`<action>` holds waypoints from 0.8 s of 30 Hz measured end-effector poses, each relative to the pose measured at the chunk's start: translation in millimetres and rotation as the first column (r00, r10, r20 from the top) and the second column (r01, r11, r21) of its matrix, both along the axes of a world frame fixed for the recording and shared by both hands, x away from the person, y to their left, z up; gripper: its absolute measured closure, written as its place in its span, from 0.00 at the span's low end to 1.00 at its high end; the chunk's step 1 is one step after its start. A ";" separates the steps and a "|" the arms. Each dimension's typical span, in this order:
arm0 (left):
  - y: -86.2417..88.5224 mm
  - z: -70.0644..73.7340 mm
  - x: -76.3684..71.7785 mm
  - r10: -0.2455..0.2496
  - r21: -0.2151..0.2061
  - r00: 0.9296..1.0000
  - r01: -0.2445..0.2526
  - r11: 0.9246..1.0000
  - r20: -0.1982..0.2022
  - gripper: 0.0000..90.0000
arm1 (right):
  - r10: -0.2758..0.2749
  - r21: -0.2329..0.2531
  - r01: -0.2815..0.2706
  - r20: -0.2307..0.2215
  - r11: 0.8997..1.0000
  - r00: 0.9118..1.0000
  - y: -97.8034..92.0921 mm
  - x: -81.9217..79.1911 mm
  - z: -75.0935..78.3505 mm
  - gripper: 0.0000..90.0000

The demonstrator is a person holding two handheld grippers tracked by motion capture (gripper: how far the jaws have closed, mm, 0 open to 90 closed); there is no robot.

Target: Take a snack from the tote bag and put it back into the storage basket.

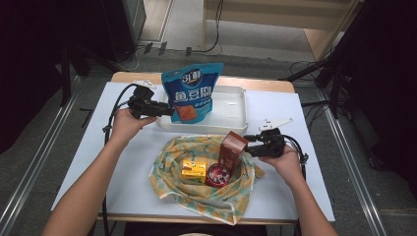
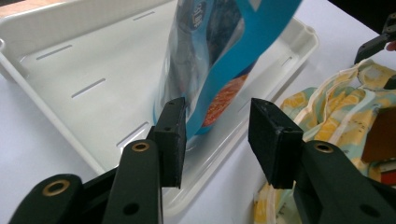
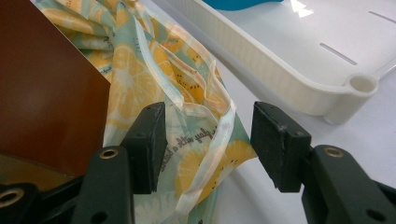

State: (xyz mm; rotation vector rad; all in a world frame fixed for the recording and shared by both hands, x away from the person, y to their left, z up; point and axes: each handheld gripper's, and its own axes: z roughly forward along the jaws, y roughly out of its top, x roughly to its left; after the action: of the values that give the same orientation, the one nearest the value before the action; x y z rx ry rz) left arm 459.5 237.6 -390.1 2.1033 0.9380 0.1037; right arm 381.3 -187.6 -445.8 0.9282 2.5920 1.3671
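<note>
The blue snack bag (image 1: 192,93), printed with large white Chinese characters that I cannot read surely and an orange picture panel low on its front, stands upright at the left end of the white tray (image 1: 231,105) near the table's far edge. The left gripper (image 1: 164,111) sits at the bag's lower left with jaws wide, the bag's edge between them but ungripped. The right gripper (image 1: 248,140), also wide, holds nothing beside the brown carton (image 1: 232,150) on the lemon-print cloth (image 1: 196,196), whose small script is too blurred to read.

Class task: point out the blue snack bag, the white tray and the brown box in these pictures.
blue snack bag (image 1: 192,93): high view, middle of its front panel.
white tray (image 1: 231,110): high view, bare floor at its right half.
brown box (image 1: 232,147): high view, its upright front face.
</note>
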 end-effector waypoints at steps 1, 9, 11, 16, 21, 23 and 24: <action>-0.9 -1.0 0.4 0.005 0.007 1.000 -0.005 1.000 0.007 0.68 | 0.000 0.002 0.000 -0.003 1.000 1.000 0.0 -0.1 0.1 0.53; -6.2 -7.8 3.9 0.042 0.012 0.998 -0.041 0.999 -0.043 0.87 | -0.005 0.001 0.005 -0.003 1.000 1.000 -0.8 0.0 0.4 0.53; -5.4 -9.5 5.2 0.050 -0.005 0.997 -0.050 0.999 -0.057 0.92 | -0.006 0.001 0.006 -0.001 1.000 1.000 -0.9 -0.2 0.6 0.53; -7.3 -11.5 6.7 0.049 -0.032 0.996 -0.051 0.998 -0.074 0.98 | -0.006 0.000 0.006 0.000 1.000 1.000 -1.7 0.0 0.9 0.53; -14.6 -12.2 8.5 0.068 -0.037 0.995 -0.071 0.997 -0.075 0.99 | -0.007 0.002 0.007 0.003 1.000 1.000 -1.4 -0.3 1.3 0.53; -17.4 -12.9 9.2 0.076 -0.043 0.994 -0.079 0.996 -0.073 1.00 | -0.006 0.001 0.006 0.005 1.000 1.000 -1.6 -0.3 1.4 0.53; -18.7 -13.2 9.7 0.080 -0.045 0.994 -0.084 0.995 -0.071 1.00 | -0.006 0.003 0.006 0.004 1.000 1.000 -1.8 -0.3 1.4 0.53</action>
State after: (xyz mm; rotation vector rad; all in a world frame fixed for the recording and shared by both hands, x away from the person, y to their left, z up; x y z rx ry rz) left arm 469.3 218.9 -403.4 2.0352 1.0582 0.0504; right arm 381.0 -189.3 -444.5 0.9318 2.5832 1.3700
